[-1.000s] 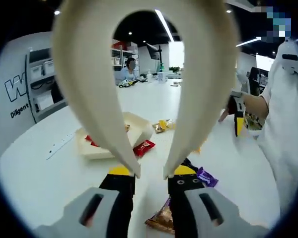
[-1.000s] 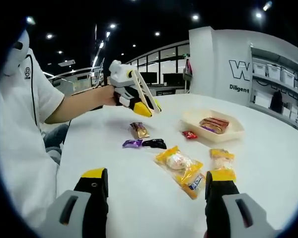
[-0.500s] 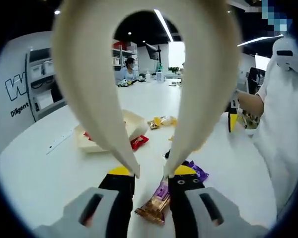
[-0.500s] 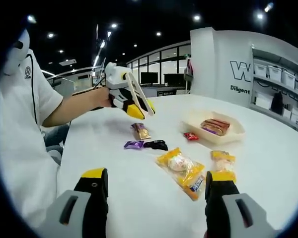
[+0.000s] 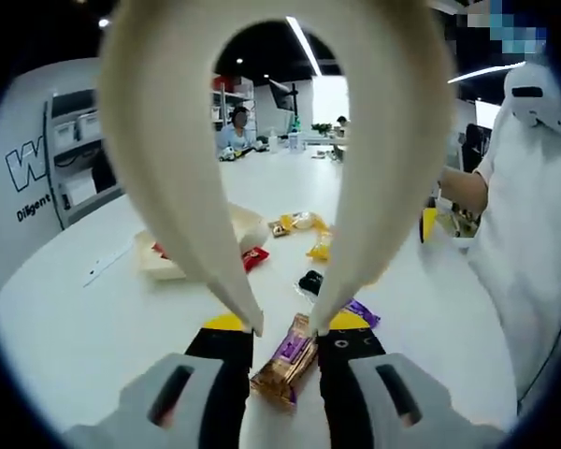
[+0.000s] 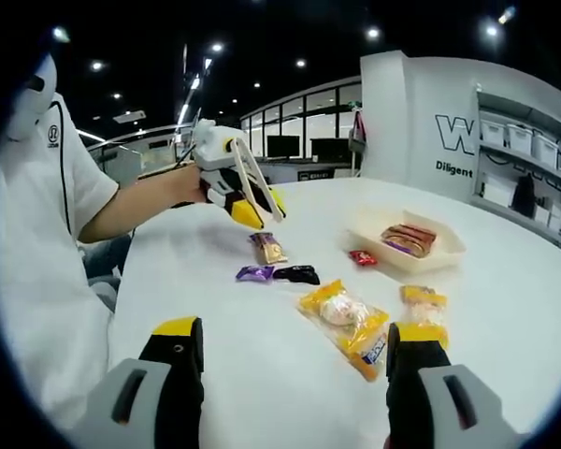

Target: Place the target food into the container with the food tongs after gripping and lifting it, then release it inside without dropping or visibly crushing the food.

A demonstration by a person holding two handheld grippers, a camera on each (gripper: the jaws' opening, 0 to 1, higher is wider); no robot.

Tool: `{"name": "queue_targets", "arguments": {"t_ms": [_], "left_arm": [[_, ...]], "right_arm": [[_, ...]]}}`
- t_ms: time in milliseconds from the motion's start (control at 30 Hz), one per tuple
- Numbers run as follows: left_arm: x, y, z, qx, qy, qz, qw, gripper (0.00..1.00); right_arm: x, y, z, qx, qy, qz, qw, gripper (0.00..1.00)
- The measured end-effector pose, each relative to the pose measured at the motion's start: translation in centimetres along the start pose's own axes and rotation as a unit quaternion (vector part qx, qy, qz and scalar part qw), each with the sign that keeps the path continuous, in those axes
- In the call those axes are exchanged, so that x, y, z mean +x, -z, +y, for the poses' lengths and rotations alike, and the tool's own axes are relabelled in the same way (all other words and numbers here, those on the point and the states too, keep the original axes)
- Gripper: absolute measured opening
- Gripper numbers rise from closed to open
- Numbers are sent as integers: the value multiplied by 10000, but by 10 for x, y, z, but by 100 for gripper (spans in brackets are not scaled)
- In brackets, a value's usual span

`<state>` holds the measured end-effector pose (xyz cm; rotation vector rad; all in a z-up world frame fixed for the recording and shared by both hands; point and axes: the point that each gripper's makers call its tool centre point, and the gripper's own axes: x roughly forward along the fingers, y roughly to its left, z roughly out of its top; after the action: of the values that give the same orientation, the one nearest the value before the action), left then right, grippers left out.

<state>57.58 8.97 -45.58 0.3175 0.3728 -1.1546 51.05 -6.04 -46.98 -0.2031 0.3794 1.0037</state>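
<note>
Approach step: your left gripper [image 5: 285,327], clamped on tongs [image 5: 280,150], hangs over brown bar [image 5: 285,360]; lower, squeeze gently; right gripper [image 6: 294,360] jaws apart

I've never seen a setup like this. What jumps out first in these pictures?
Cream food tongs arch across the left gripper view, clamped in the left gripper, tips above a bronze snack bar. On the white table lie wrapped snacks; the biggest is a yellow packet. Behind it stands a cream container with food inside.
</note>
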Motion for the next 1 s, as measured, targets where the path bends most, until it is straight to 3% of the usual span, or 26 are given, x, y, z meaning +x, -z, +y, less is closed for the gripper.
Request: {"name": "queue_targets", "arguments": {"t_ms": [1000], "left_arm": [[10,19,-13,378,584,464,9965,26]], "right_arm": [[4,6,2,35,-73,47,10000,81]]}}
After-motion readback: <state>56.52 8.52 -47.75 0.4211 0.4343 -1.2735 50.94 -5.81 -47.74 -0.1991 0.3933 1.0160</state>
